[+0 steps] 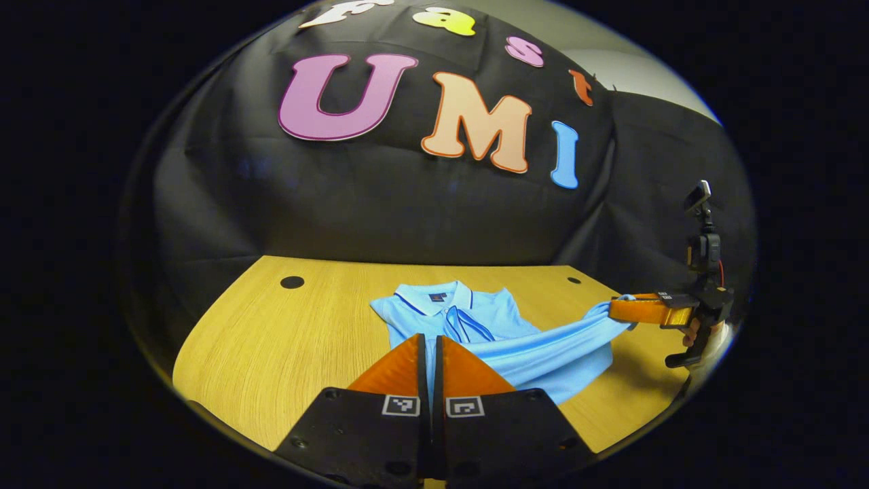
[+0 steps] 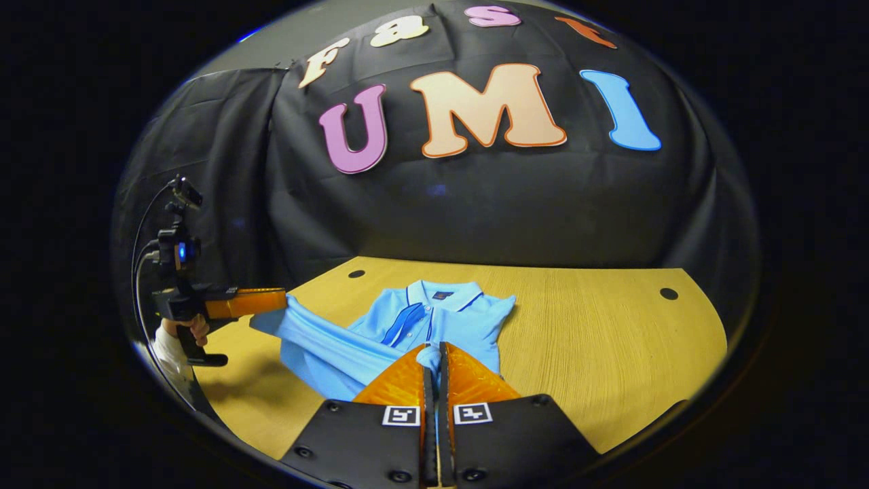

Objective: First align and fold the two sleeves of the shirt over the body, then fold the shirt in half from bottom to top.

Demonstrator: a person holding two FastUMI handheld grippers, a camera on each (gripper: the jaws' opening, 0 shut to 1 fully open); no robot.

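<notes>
Qty: 2 grippers, 1 shirt, 1 table, 1 hand seen per view, 2 table holes per view. Nearest, left gripper view: left gripper (image 1: 430, 350) at bottom centre, fingers pressed nearly together w/ a thin strip of light-blue cloth in the slit between them, i.e. pinching shirt fabric. Nearest, right gripper view: right gripper (image 2: 434, 360) likewise at bottom centre, fingers nearly together, blue cloth caught at the tips. Next out: shirt (image 1: 489, 319), light-blue polo w/ dark-trimmed collar, lying on table (image 1: 271, 339) just beyond the fingers, collar toward booth wall, body flat; lower part lifted into a taut band running between the two grippers. Wood-grain table (image 2: 597, 339) bare beside the shirt. Mid-distance, left gripper view: right gripper at far right, held by a hand (image 1: 692, 334), its fingers on the end of the stretched blue band, raised off the table. Right gripper view: left gripper at far left, held by a hand (image 2: 193, 329), fingers at the other end of the band; cable loops off its handle. Farther: 2 dark round holes in the tabletop near rear edge, one toward each back corner (image 1: 292, 282), (image 2: 669, 293). Farthest: black cloth wall.
</notes>
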